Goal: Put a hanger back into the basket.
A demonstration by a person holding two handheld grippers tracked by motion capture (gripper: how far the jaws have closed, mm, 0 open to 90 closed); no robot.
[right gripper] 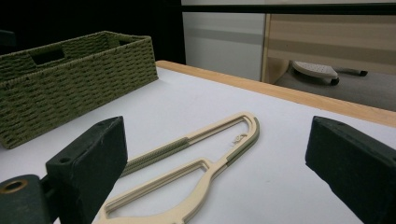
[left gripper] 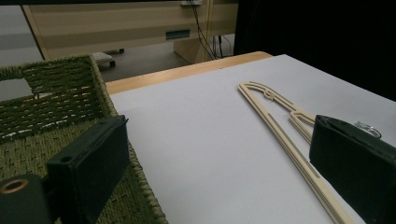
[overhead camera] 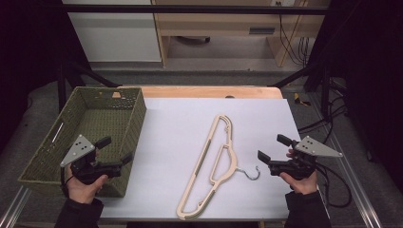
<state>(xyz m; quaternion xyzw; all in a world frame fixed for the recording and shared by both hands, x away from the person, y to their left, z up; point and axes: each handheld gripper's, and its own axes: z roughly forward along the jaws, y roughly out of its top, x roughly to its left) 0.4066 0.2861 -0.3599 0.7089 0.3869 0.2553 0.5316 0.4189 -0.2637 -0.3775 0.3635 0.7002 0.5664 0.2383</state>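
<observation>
Cream plastic is what lies between your two hands: a clothes hanger (overhead camera: 212, 164) flat on the white sheet (overhead camera: 180, 123) that covers the wooden table (overhead camera: 209, 91). It runs lengthwise away from you, and its metal hook (overhead camera: 251, 174) curls out to your right, toward the right gripper. Dull green grip strips run along parts of its bars.

Your left gripper (overhead camera: 115, 151) hangs over the near right corner of the woven green basket (overhead camera: 43, 152), which sits at the left of the table, partly over the sheet's left edge. Its jaws stand wide apart with nothing between them; in the left gripper view (left gripper: 224, 177) they frame bare white sheet, with the basket wall beside the left jaw and the hanger passing behind the right one.

Your right gripper (overhead camera: 272, 148) floats near the table's right edge, just beside the hook but not touching it. Its jaws are also spread wide and empty; in the right gripper view (right gripper: 217, 172) the hanger lies on the sheet between them, with the basket well apart at the left.
</observation>
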